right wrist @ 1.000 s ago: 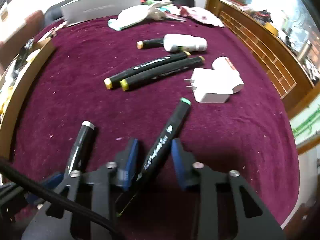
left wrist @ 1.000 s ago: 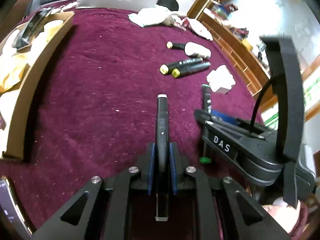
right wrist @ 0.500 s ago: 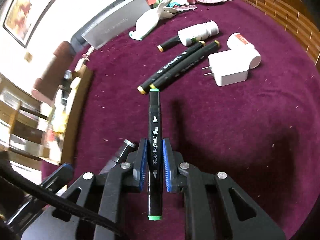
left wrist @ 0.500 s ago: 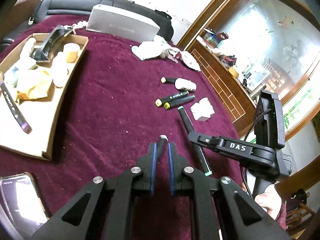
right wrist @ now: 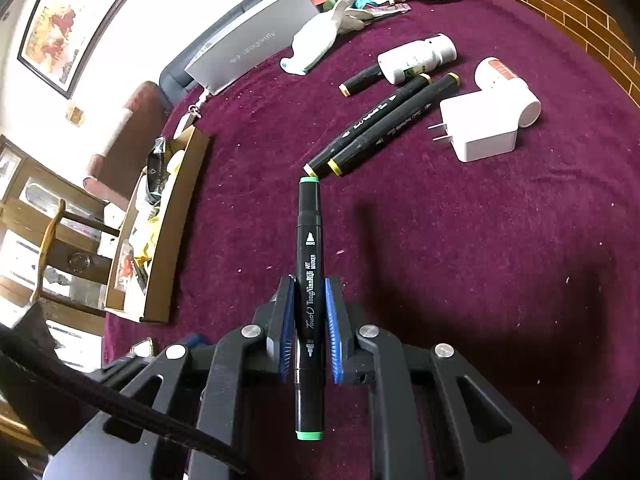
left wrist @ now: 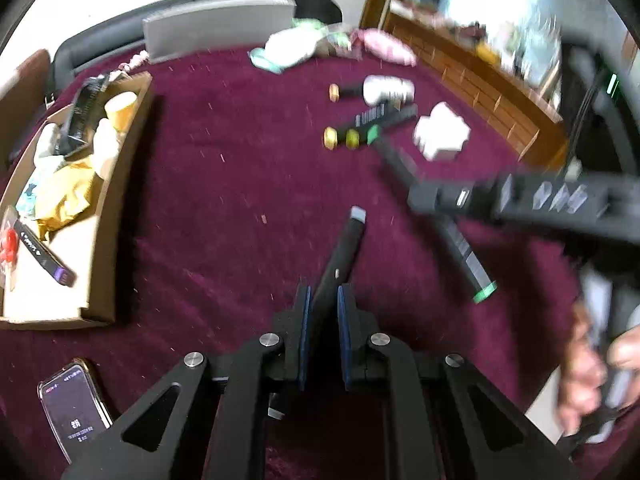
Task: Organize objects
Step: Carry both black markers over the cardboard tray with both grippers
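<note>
My left gripper (left wrist: 322,300) is shut on a black marker with a grey cap (left wrist: 344,248), held above the maroon cloth. My right gripper (right wrist: 308,300) is shut on a black marker with green caps (right wrist: 308,264), held in the air; the same gripper (left wrist: 424,196) and its marker (left wrist: 464,248) show blurred in the left wrist view. Two yellow-capped markers (right wrist: 380,128) lie side by side on the cloth ahead, and a third (right wrist: 360,80) lies beyond them by a white bottle (right wrist: 416,58).
A cardboard tray (left wrist: 120,184) full of odds and ends sits at the left. A white charger (right wrist: 480,128) and a white tube (right wrist: 508,88) lie at the right. A phone (left wrist: 74,404) lies near left. A grey box (right wrist: 248,52) and cloths (right wrist: 320,40) are at the back.
Both grippers have lifted higher with their markers. The right gripper's green-capped marker now points close to the ends of the two yellow-capped markers. The left view has swung and blurred.
</note>
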{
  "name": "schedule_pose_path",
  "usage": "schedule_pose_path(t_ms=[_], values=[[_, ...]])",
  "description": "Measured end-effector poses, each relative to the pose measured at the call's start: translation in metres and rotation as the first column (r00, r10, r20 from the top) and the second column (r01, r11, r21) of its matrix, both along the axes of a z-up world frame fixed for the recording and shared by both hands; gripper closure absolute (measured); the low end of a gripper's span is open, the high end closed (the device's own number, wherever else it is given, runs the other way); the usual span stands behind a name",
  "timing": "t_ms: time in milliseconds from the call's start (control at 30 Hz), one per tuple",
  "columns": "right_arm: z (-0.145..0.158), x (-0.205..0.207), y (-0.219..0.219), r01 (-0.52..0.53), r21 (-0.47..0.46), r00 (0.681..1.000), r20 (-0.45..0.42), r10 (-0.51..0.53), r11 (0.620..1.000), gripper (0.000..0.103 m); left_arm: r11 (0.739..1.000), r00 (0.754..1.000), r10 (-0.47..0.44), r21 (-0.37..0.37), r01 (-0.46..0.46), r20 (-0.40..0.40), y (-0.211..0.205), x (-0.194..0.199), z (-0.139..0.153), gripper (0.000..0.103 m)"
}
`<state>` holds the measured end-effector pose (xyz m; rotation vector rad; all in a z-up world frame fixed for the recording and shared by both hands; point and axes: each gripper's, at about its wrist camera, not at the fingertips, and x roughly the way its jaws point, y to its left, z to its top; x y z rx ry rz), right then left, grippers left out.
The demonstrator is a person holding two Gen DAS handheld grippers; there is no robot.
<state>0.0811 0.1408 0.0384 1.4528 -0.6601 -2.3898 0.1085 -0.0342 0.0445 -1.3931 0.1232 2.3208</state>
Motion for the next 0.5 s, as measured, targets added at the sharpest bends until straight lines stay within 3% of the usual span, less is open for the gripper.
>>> schedule_pose_path(t_ms=[100,233,300,333,400,500], values=[[0.000,0.000,0.002,-0.004,-0.011,1.000,-0.006,0.004,1.000,0.090,0.998,1.000,-0.003,-0.061,0.004,0.015,0.010,-0.001,-0.014,0.081],[0.000,0.001,-0.002,-0.020,-0.019,1.000,-0.011,0.020,1.000,0.090,0.996,0.999,-0.029,-0.091,0.026,-0.033,0.020,0.003,-0.018,0.071],[0.000,0.001,-0.003,-0.023,-0.018,1.000,-0.015,0.022,1.000,0.090,0.996,0.999,-0.039,-0.077,0.036,-0.030,0.020,0.002,-0.018,0.076],[0.000,0.001,-0.003,-0.024,-0.021,1.000,-0.016,0.023,1.000,0.090,0.999,0.999,-0.036,-0.036,0.036,-0.010,0.016,0.000,-0.017,0.092],[0.001,0.002,-0.003,-0.028,-0.024,0.999,-0.021,0.027,0.999,0.090,0.999,0.999,-0.021,0.048,0.019,0.028,0.003,-0.003,-0.015,0.092],[0.004,0.002,-0.004,-0.034,-0.025,0.999,-0.029,0.034,0.999,0.090,0.995,1.000,0.004,0.100,-0.005,0.004,-0.009,-0.004,-0.003,0.092]])
